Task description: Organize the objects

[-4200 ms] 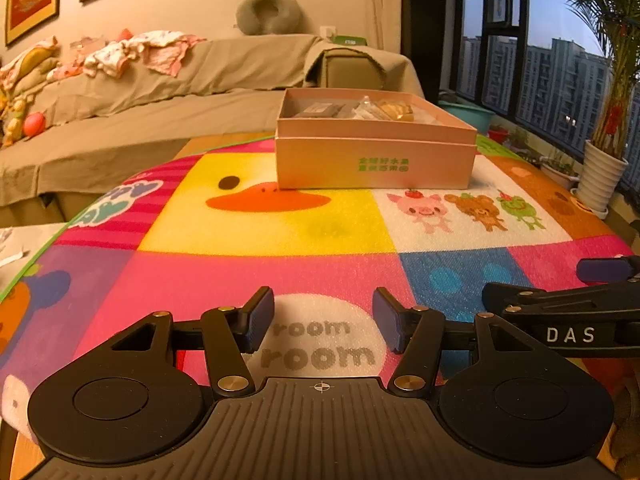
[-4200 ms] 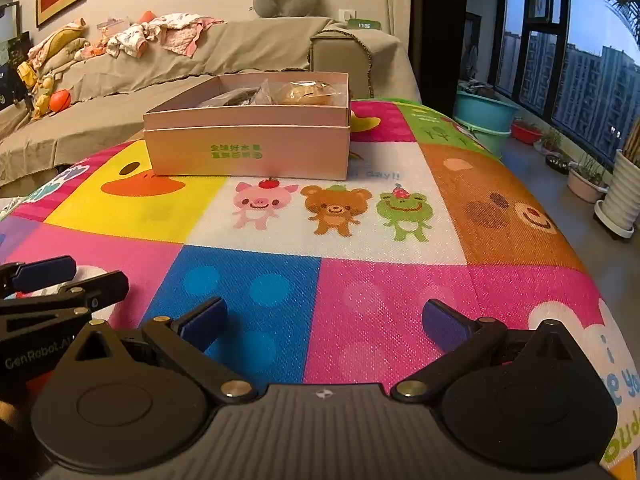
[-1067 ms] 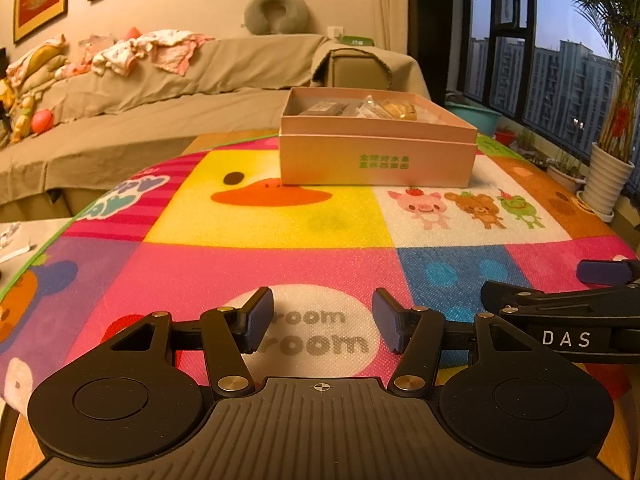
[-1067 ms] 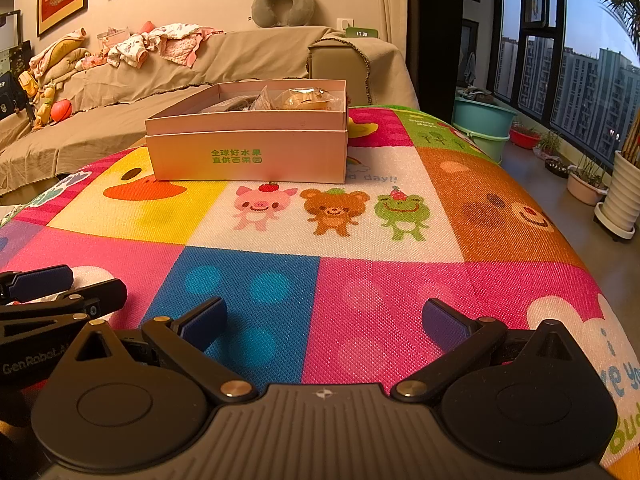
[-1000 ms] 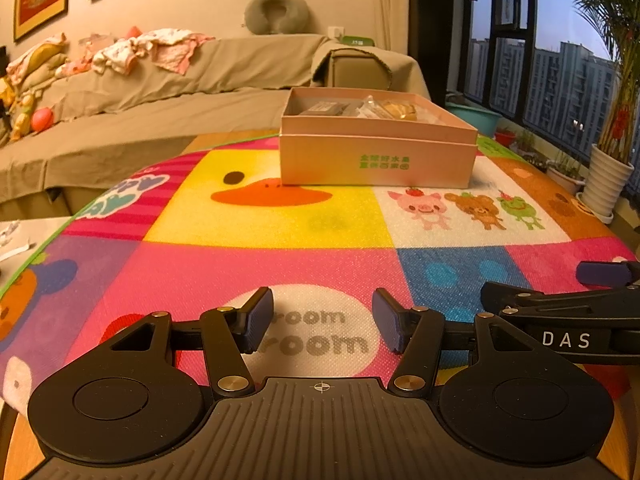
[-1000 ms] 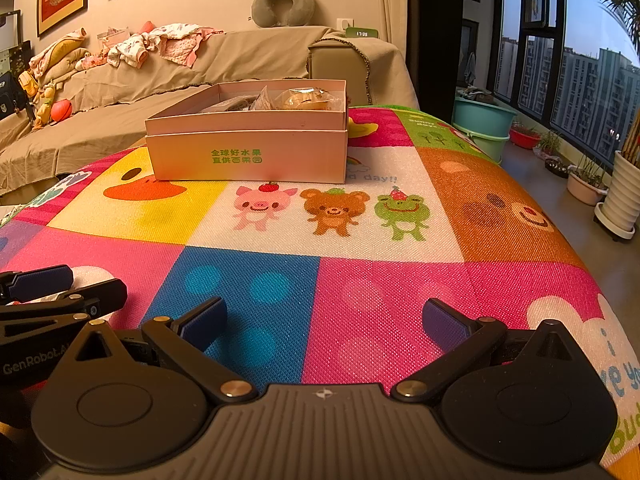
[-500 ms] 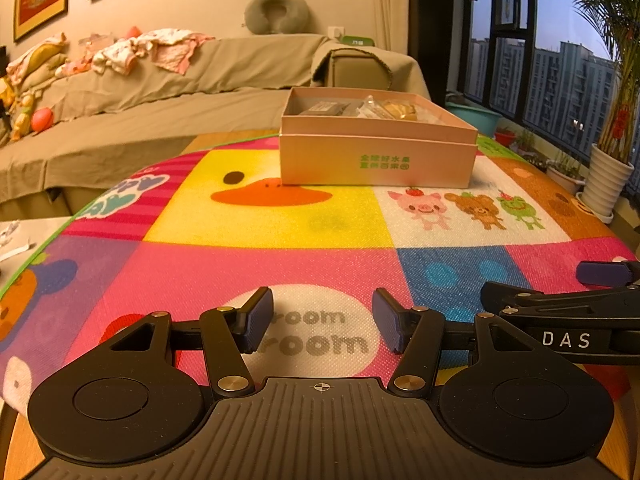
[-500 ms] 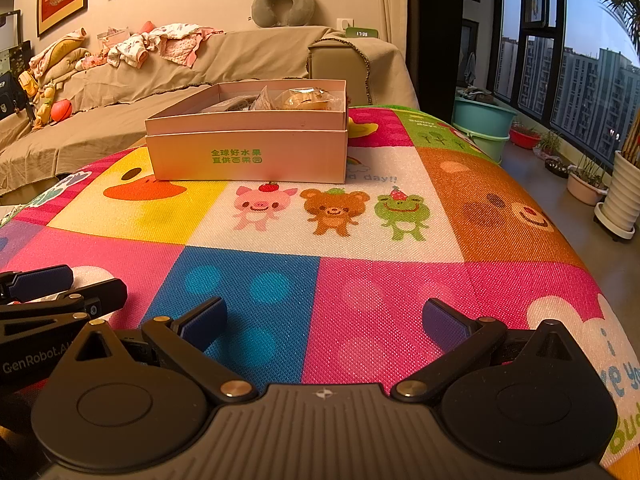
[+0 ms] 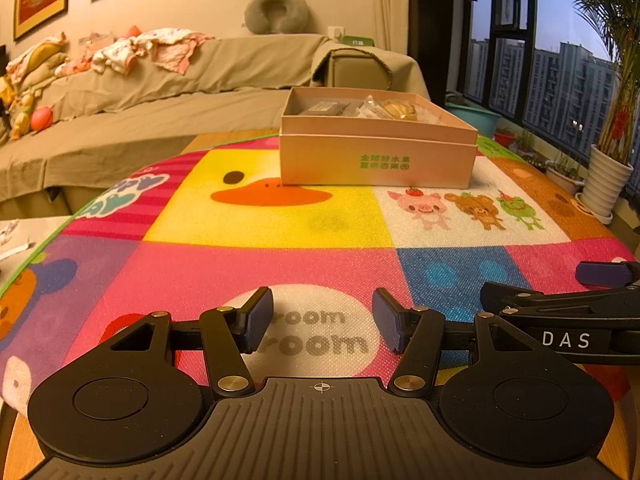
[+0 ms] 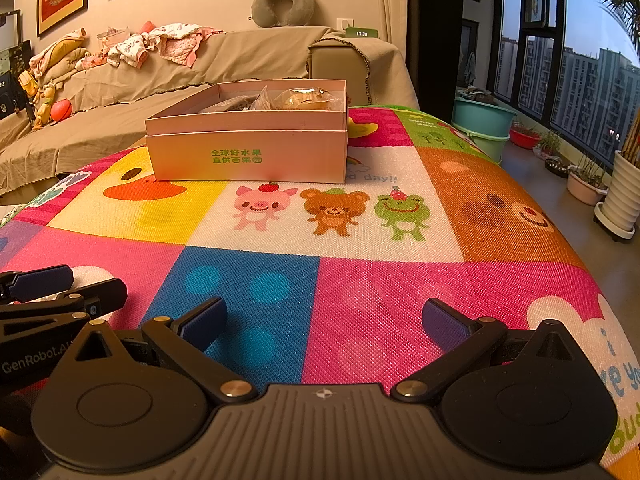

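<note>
A sofa draped in a soft tan cover is filling the far left, with crumpled baby clothes lying along its back and a grey U-shaped neck pillow sitting on top. In front of it, a woven play mat with bright cartoon squares is covering the table. The left gripper is hovering low over the mat's near edge, its matte black arms and blue padded fingers spread a moderate way apart and holding nothing. The pink cardboard box, rectangular and seated in its own lid, is standing at the far middle of the mat, well apart from both tools; crinkly wrapped snacks are lying inside it. The right gripper is resting beside the left one, with its jaws gaping wider and empty. At the far right, a ribbed white plant pot is standing by the dark-framed window. Against the pictures from half a second and a second ago, nothing is shifting: both grippers are staying at the same spread and the box is sitting in the same spot
</note>
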`<state>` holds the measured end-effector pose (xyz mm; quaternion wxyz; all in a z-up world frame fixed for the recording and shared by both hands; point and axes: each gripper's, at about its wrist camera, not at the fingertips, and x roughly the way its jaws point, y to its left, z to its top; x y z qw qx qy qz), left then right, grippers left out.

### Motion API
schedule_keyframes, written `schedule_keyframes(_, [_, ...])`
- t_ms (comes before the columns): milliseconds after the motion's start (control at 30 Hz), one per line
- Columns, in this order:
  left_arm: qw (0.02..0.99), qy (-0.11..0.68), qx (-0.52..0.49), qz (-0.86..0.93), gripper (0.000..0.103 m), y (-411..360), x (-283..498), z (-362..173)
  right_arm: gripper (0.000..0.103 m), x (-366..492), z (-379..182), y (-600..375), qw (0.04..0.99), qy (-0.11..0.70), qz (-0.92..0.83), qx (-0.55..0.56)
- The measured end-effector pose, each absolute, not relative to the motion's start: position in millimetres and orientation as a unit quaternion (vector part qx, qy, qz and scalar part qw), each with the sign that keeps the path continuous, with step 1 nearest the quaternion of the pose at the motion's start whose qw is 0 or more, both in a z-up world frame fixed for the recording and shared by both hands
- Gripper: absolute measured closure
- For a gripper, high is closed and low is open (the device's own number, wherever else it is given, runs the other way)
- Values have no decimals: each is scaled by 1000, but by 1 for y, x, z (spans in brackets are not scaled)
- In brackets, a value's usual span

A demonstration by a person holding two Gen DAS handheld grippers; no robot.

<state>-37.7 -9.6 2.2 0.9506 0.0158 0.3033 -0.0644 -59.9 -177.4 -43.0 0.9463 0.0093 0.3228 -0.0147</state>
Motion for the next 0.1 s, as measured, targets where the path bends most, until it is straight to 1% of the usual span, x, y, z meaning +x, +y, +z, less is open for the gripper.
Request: schedule_keyframes(100, [951,303,15,-65,43,-9,-38,2,0,-59,-43,-176,946,323,-15,9])
